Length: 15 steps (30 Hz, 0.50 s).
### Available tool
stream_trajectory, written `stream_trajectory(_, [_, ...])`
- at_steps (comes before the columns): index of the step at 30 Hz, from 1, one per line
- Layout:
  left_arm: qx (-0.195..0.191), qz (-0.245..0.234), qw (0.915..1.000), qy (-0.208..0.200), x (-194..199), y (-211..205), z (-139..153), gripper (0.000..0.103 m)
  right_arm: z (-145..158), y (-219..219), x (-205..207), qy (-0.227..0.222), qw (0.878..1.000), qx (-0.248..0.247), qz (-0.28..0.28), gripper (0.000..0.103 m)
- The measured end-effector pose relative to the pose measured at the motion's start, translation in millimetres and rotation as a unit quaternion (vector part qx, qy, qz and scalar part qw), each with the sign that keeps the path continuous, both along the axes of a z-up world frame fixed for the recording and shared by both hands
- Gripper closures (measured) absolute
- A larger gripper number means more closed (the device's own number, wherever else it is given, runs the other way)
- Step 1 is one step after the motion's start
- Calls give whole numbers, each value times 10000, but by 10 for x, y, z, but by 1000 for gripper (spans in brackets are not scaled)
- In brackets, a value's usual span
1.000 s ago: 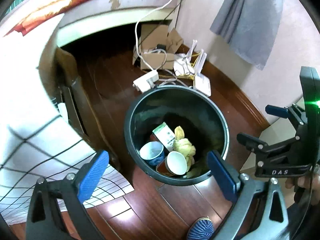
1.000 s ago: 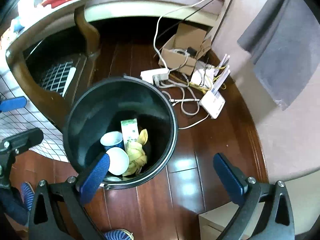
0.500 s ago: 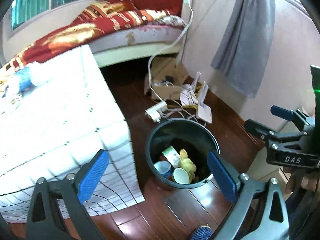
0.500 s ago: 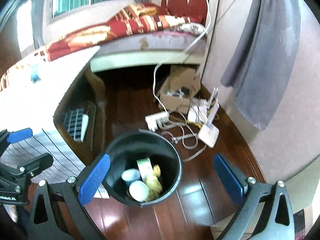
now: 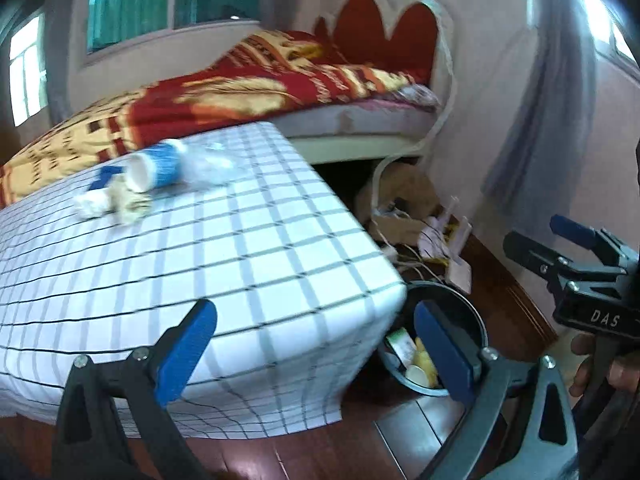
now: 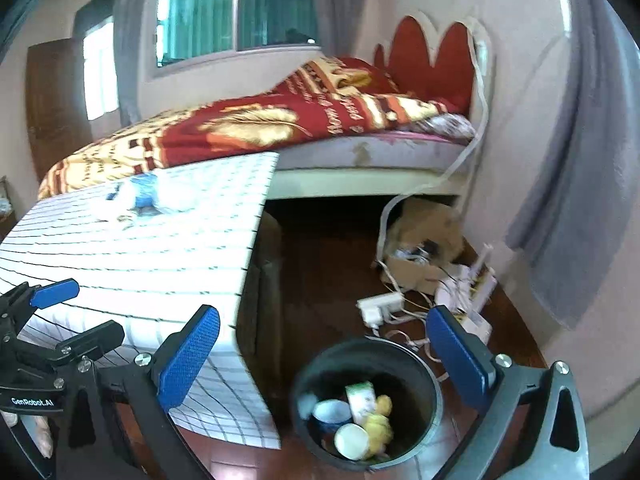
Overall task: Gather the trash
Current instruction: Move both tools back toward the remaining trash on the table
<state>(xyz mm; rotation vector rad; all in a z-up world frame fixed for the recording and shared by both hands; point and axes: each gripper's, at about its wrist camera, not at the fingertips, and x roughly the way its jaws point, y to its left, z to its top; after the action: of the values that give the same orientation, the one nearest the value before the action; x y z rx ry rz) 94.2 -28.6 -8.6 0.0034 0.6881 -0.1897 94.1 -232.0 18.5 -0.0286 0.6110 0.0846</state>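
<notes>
Both grippers are spread wide with nothing in them; the left gripper (image 5: pixel 316 354) faces the checked tablecloth (image 5: pixel 224 256), the right gripper (image 6: pixel 324 356) hangs over the black bin (image 6: pixel 430 408) on the floor; a blue paper cup (image 5: pixel 154 166) and crumpled scraps (image 5: pixel 110 200) lie on the table's far side; cups and a carton sit in the bin.

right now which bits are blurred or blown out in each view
Left wrist view: motion smear on the blue paper cup and bed; left gripper sharp. Right wrist view: tablecloth washed out by window light, trash bin soft; right gripper sharp.
</notes>
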Motion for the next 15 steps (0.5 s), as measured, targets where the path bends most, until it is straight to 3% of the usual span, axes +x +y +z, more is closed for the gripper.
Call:
stream_trajectory(6, [-98, 674, 9976, -150, -14, 681, 51, 3, -2, 549, 233, -71, 9974, 383, 606, 0])
stream_trajectory(15, [-31, 1497, 9887, -90, 189, 1539, 21, 6, 42, 1386, 820, 303, 9913, 11, 1284, 0])
